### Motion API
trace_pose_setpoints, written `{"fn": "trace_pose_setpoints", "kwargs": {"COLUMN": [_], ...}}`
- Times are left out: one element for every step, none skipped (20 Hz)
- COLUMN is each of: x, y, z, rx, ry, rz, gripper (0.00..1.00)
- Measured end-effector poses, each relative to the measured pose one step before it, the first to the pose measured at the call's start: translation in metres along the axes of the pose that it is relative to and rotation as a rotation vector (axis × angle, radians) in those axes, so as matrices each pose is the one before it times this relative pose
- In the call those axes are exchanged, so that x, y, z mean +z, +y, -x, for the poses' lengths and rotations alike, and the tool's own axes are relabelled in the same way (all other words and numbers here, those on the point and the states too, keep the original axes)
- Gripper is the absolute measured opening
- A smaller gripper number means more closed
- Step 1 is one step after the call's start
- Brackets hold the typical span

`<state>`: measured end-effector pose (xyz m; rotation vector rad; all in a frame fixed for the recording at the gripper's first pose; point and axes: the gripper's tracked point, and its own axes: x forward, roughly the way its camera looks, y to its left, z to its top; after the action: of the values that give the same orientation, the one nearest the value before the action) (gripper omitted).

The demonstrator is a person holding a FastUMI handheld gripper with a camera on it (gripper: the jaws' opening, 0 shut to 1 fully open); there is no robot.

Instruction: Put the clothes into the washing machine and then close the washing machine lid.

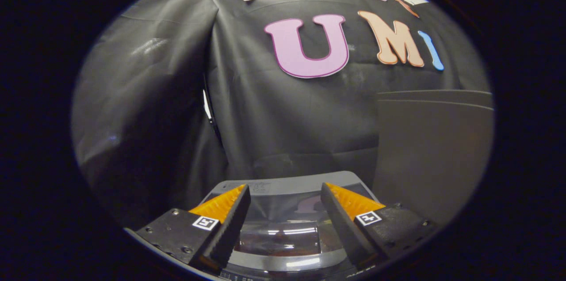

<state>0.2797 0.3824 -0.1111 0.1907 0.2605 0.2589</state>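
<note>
Gripper view: the gripper point(285, 192) is held above the washing machine point(287, 267), its 2 fingers spread well apart with nothing between them, so the claw is released and empty. The machine sits directly below and just ahead of the fingers, against the black cloth wall point(274, 117). Its transparent lid point(283, 223) lies flat over the tub, hinged at the rear edge beside the grey back panel point(283, 182); room lights reflect off its surface. Dark, reddish shapes show under the lid near the front edge; these are probably the clothes point(278, 245) already in the tub, though glare prevents certainty. A grey board point(433, 153) stands upright at the machine's right rear corner.

Judgement: with the lid apparently down and the fingers free, the task appears at or near completion. The open, raised posture suits clearing the machine without snagging the lid.
</note>
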Motion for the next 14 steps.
{"fn": "trace_pose_setpoints", "kwargs": {"x": [0.00375,0.00474,0.00466,0.00488,0.00557,0.00601,0.00607,0.00595,0.00736,0.00628,0.00832,0.007,0.00834,0.00672], "y": [0.00209,0.00203,0.0012,0.00076,0.00019,0.00021,-0.00126,0.00042,0.00021,-0.00076,-0.00112,-0.00032,-0.00105,-0.00075], "z": [0.00435,0.00593,0.00575,0.00577,0.00723,0.007,0.00748,0.00803,0.00739,0.00965,0.00964,0.00918,0.00925,0.00843], "rx": [0.00536,0.00398,0.00379,0.00174,0.00091,-0.00021,-0.00283,0.00433,0.00225,-0.00161,-0.00102,0.00025,-0.00235,-0.00054], "ry": [-0.00241,-0.00839,-0.00622,-0.00491,-0.00728,-0.00594,-0.00621,-0.00332,-0.00801,-0.00226,-0.00985,-0.00493,-0.00656,-0.0019], "rz": [0.01247,0.00986,0.00826,0.00363,0.00408,0.00419,0.00417,0.00068,0.00093,0.00275,0.00116,-0.00092,-0.0022,-0.00196], "gripper": [0.97,0.97,0.97,0.97,0.97,0.97,0.97,0.97,0.97,0.97,0.97,0.97,0.97,0.97]}}
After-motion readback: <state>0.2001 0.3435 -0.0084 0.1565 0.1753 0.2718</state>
